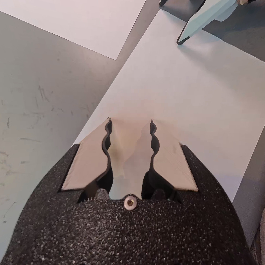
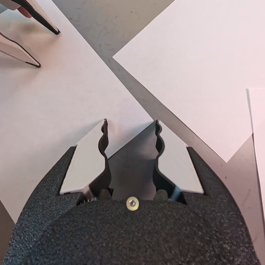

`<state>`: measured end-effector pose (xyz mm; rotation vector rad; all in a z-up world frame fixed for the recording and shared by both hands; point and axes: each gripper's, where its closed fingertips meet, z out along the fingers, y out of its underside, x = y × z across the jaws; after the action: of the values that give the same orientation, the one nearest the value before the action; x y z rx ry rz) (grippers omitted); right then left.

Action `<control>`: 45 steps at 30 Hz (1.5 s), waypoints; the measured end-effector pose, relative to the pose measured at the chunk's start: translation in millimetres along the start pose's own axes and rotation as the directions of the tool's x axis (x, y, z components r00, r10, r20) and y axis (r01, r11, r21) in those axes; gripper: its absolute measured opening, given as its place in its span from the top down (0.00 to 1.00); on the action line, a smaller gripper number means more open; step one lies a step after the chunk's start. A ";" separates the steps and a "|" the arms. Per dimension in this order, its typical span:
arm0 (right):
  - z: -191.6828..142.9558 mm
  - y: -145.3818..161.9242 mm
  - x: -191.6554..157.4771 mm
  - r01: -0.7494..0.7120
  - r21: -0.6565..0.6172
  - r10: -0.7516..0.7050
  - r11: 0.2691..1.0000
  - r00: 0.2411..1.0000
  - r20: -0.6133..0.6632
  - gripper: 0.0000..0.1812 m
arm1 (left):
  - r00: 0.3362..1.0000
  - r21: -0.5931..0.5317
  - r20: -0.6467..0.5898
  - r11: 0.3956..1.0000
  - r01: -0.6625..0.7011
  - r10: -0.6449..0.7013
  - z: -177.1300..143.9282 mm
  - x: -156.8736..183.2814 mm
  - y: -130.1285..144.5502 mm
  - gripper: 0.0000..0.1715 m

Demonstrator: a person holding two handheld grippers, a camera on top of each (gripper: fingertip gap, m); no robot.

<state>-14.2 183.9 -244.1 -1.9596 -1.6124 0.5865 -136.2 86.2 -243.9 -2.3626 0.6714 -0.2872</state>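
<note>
White sheets of paper lie flat on a scuffed grey surface (image 1: 35, 107), with bare grey strips running between them.

In the left wrist view, going left to right, the open grey surface fills the left side. A far sheet (image 1: 71, 21) lies at the top left, its near corner pointing toward the middle. A narrow grey strip parts it from the large sheet (image 1: 179, 86) that runs diagonally through the middle. The left tongs (image 1: 130, 120) hover over this large sheet near its left long edge, their jaws apart with nothing between them, and only paper shows in the gap. At the top right the right tongs (image 1: 190, 30) come down onto the same sheet, one pale fingertip close to or touching the paper near its far edge. Grey surface shows again along the right.

In the right wrist view the left tongs (image 2: 48, 49) appear at the top left, both tips down on or just over the large sheet (image 2: 57, 100), jaws apart. That sheet ends in a corner at the middle, and the right tongs (image 2: 131, 120) straddle it: the left finger is over paper, the right finger over bare surface (image 2: 129, 164). Their jaws stand apart, holding nothing. Beyond a diagonal grey strip lies a second sheet (image 2: 193, 64), and a third sheet (image 2: 258, 129) overlaps its right part at the frame edge.
</note>
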 end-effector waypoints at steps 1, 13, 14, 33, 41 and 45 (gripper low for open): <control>0.4 -0.7 -1.0 0.006 0.002 -0.006 1.000 1.000 0.006 0.65 | 1.000 0.005 -0.001 1.000 0.001 -0.001 0.0 0.1 0.0 0.69; -2.1 -21.6 -31.5 -0.050 0.096 0.027 0.994 0.974 0.224 0.72 | 1.000 0.016 0.014 1.000 0.020 -0.020 0.7 -0.4 -0.2 0.69; -6.5 -27.8 -35.9 -0.084 0.133 0.046 0.988 0.962 0.267 0.72 | 1.000 0.018 0.013 1.000 0.020 -0.020 0.7 -0.4 -0.2 0.69; -30.5 -45.7 -33.8 -0.484 0.182 0.308 0.856 0.759 0.574 0.80 | 1.000 0.022 0.013 1.000 0.020 -0.021 -0.6 -3.5 1.4 0.72; -22.9 -47.2 -15.0 -0.233 0.307 0.146 0.923 0.948 0.282 1.00 | 0.998 0.086 -0.019 0.995 0.059 -0.057 -4.6 0.8 -14.8 0.73; -21.0 -51.4 -16.1 -0.076 0.335 0.022 0.939 0.987 0.162 1.00 | 0.999 0.088 0.012 0.995 0.045 -0.046 3.3 -11.1 -28.9 0.75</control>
<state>-42.6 173.0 -194.9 -1.7347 -1.4387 0.9908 -133.1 112.8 -228.0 -2.2958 0.5872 -0.3132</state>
